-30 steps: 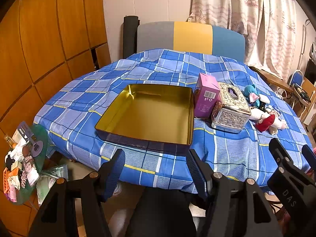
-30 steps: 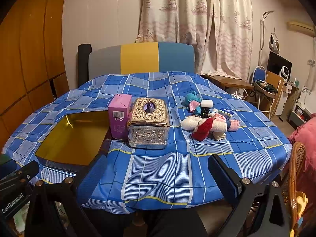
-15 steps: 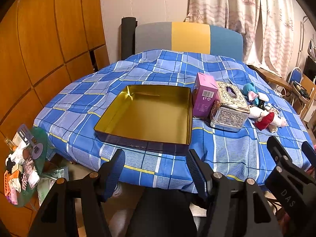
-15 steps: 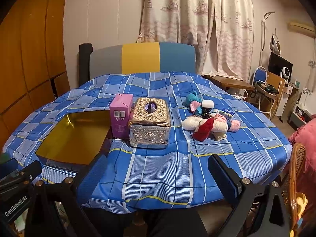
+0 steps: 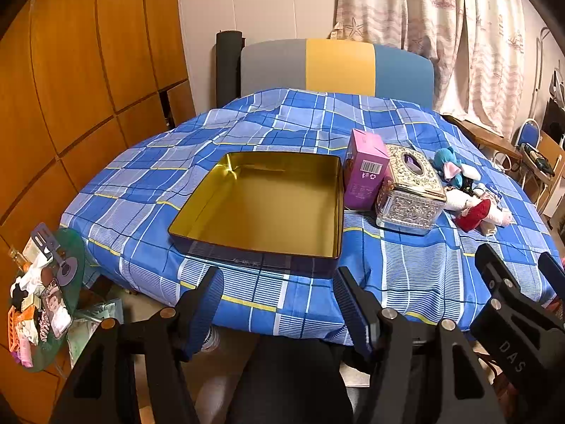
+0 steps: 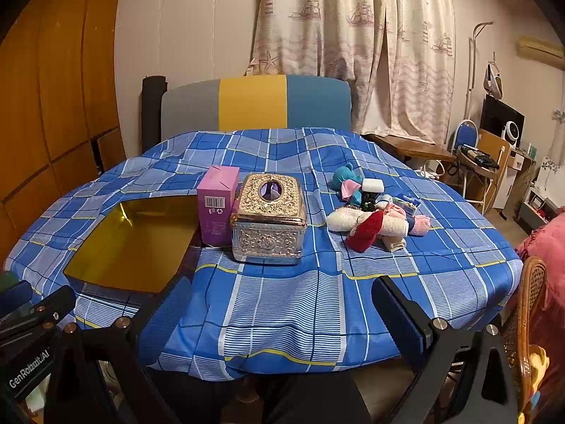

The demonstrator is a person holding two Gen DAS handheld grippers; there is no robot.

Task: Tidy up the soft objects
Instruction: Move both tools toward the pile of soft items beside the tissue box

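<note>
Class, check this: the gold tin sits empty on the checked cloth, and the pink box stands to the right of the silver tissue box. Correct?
Not quite. The pink box stands left of the silver tissue box, between it and the gold tin, as the right wrist view shows. The tin is indeed empty.

tin [image 5: 247, 243]: glossy gold metal | tablecloth [image 6: 282, 304]: matt checked cloth | tissue box [image 6: 268, 226]: embossed shiny metal

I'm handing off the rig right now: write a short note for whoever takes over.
Left gripper: open, holding nothing, short of the table's near edge.
Right gripper: open, holding nothing, also short of the edge.
Open gold-lined square tin: on the blue checked tablecloth, nothing inside.
Pile of small soft toys and cloths: on the cloth right of the ornate silver tissue box and the pink carton.
Done: nothing yet.
Left: presumably moving the whole pile into the tin.
</note>
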